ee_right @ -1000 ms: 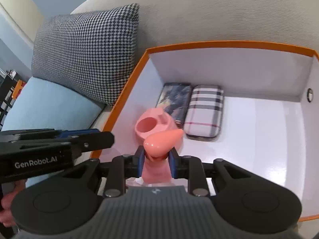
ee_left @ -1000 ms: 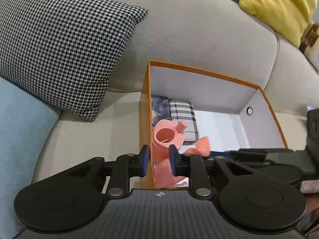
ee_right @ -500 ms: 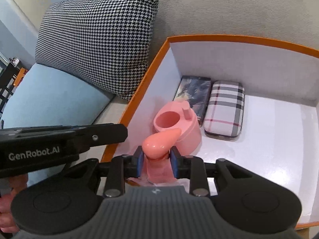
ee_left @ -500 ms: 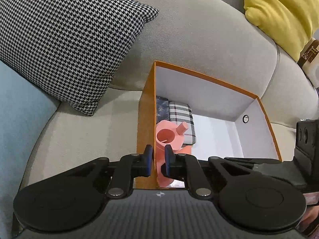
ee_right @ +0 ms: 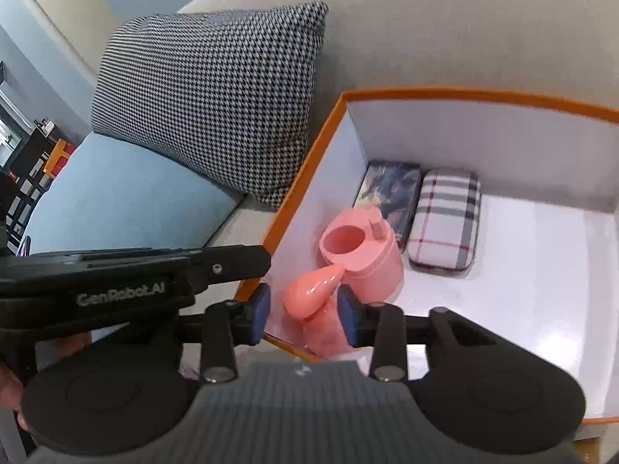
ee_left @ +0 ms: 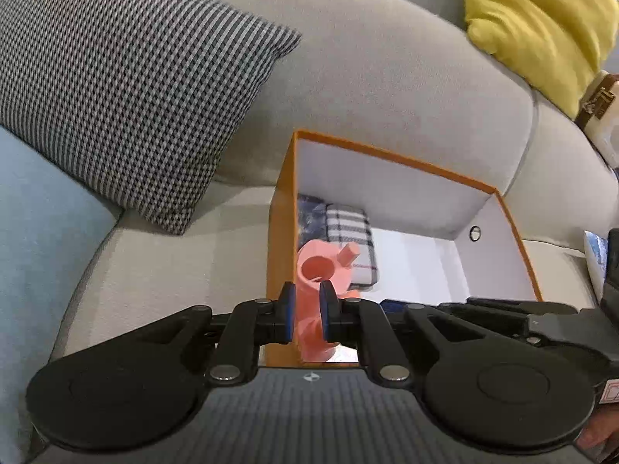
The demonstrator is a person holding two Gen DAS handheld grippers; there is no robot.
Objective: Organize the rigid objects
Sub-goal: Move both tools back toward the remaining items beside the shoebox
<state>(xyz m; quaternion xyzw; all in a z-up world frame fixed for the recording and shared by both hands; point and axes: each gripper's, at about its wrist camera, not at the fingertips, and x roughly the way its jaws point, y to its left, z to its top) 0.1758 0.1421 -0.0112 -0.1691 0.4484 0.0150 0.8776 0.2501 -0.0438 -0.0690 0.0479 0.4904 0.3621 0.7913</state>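
An orange box (ee_right: 464, 94) with a white inside stands on the beige sofa. In its near left corner stands a pink plastic pot (ee_right: 363, 266) with a round mouth and a teardrop-shaped piece (ee_right: 309, 294). My right gripper (ee_right: 303, 309) is opening, with the teardrop between its blue pads (ee_right: 263, 305) and a gap on the left side. A plaid case (ee_right: 445, 220) and a dark patterned case (ee_right: 390, 189) lie along the back wall. My left gripper (ee_left: 307, 309) hangs shut over the box's left wall (ee_left: 280, 232), holding nothing; the pot (ee_left: 321, 266) shows behind it.
A houndstooth cushion (ee_right: 216, 96) leans on the sofa back left of the box, above a light blue seat cushion (ee_right: 116, 189). A yellow cushion (ee_left: 534, 19) sits at the far right. A small flat item (ee_left: 594, 255) lies on the seat right of the box.
My right jaws have spread apart off the pink teardrop, and that gripper has drawn up and back a little. My left jaws have closed together beside the box's left wall.
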